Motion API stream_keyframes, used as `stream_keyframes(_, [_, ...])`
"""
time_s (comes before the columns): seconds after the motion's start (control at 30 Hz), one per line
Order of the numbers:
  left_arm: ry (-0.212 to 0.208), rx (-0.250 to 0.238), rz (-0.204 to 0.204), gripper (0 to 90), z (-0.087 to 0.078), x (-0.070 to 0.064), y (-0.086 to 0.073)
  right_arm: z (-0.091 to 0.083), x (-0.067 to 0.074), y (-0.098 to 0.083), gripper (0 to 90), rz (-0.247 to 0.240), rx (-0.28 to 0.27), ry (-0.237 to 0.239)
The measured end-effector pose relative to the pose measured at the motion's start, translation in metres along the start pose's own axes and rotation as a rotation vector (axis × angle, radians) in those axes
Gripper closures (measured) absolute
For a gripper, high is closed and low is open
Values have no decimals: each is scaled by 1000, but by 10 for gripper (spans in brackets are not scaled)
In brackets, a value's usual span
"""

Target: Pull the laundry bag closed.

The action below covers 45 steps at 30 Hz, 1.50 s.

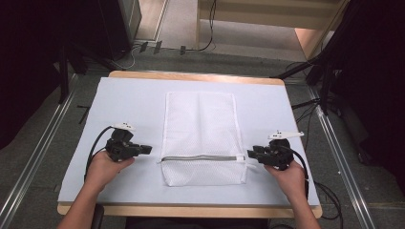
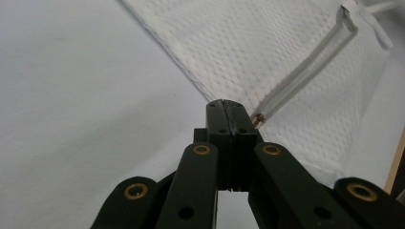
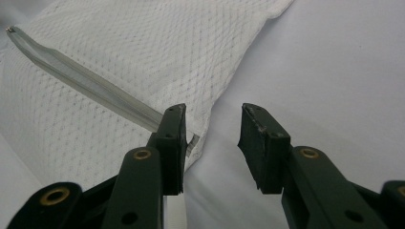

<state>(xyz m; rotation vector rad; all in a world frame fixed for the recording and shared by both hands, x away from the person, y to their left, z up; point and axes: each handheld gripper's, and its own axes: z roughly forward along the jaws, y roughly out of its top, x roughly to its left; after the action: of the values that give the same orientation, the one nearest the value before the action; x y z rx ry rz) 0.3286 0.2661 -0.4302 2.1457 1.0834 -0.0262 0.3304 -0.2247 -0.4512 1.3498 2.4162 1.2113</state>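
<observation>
A white mesh bag [image 1: 200, 124] lies flat in the middle of the table, its grey zipper [image 1: 200, 158] running across near the front end. My left gripper [image 1: 149, 149] sits just left of the bag at zipper height. In the left gripper view it [image 2: 228, 107] is shut, its tip by the bag's edge [image 2: 267, 52] and the zipper's brass end [image 2: 258, 118], with no fabric seen between the jaws. My right gripper [image 1: 249, 153] is at the bag's right edge. In the right gripper view it [image 3: 212, 112] is open, one jaw over the zipper [image 3: 81, 81] and its pull [image 3: 192, 143].
A pale cloth [image 1: 124, 95] covers the table, with the wooden rim [image 1: 191, 210] showing at the front and back. Metal floor rails [image 1: 339, 157] run along both sides. Dark stands and cables [image 1: 310, 71] are on the floor beyond the far corners.
</observation>
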Motion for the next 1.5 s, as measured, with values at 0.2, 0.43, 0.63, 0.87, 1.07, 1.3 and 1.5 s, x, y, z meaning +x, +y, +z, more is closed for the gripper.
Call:
stream_keyframes(0.2, [-37, 9, 41, 885, 11, -11, -7, 4, 2, 2, 633, -10, 10, 5])
stream_keyframes(0.43, [-39, 5, 82, 761, 17, -12, -12, 7, 3, 4, 633, -12, 20, 8])
stream_keyframes(0.63, [-37, 30, 110, 733, 29, -13, -12, 9, 4, 5, 634, -14, 25, 10])
stream_keyframes(0.87, [-34, 32, 128, 754, 34, -12, -11, 9, 5, 5, 634, -19, 25, 12])
stream_keyframes(1.07, [-20, 64, 120, 835, 35, -14, -8, 9, 5, 4, 635, -19, 22, 11])
stream_keyframes(1.3, [-66, 55, 96, 825, 21, -11, -6, 7, 5, 3, 635, -12, 19, 15])
stream_keyframes(1.5, [-77, 64, 90, 809, 20, -11, -3, 8, 10, 4, 636, -22, 16, 31])
